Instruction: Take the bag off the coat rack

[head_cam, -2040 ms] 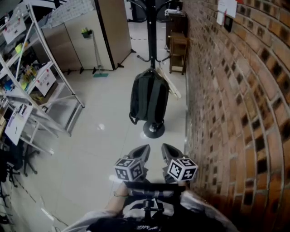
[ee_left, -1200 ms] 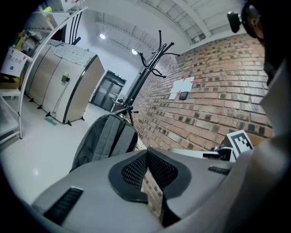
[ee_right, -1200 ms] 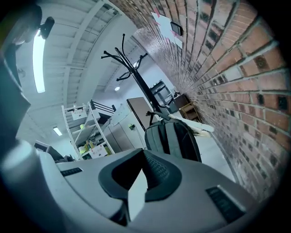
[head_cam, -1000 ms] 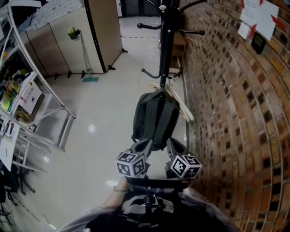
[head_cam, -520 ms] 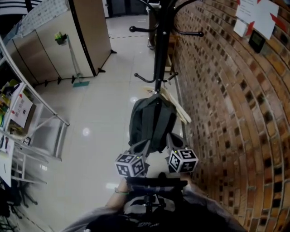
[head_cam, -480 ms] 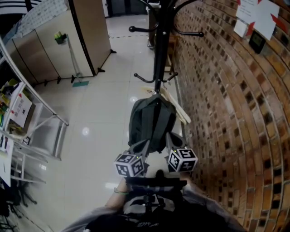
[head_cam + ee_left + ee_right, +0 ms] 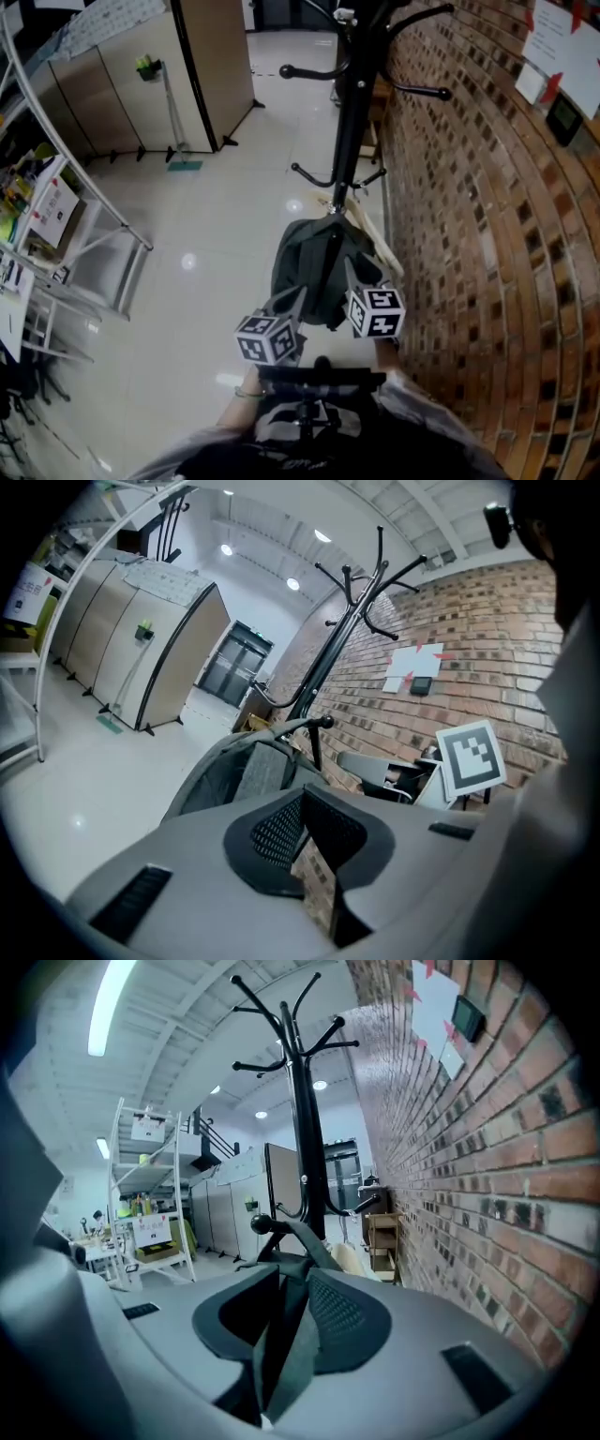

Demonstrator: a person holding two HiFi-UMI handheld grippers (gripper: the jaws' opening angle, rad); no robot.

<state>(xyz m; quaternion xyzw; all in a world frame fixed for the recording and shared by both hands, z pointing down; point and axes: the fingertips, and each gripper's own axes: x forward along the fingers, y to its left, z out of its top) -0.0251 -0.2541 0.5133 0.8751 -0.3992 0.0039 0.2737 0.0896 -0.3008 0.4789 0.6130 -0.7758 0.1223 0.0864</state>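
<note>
A dark green backpack (image 7: 314,267) hangs by its top loop from a low hook of the black coat rack (image 7: 352,122), close to the brick wall. My right gripper (image 7: 354,272) is raised against the bag's upper right side. In the right gripper view its jaws (image 7: 286,1274) are opening, and the bag's strap (image 7: 295,1344) runs between them up to the hook's knob (image 7: 260,1225). My left gripper (image 7: 292,300) sits lower, at the bag's bottom left, shut and holding nothing. In the left gripper view (image 7: 302,799) the backpack (image 7: 234,775) is just ahead.
The brick wall (image 7: 469,234) runs along the right. Pale wooden boards (image 7: 370,234) lean behind the bag. A metal shelving rack (image 7: 84,244) stands at the left, with cabinets (image 7: 141,84) and a mop (image 7: 173,122) beyond. The white tiled floor (image 7: 206,206) lies between.
I have come closer to the rack. The right gripper has risen from beside the left one to the bag's upper part. The bag still hangs.
</note>
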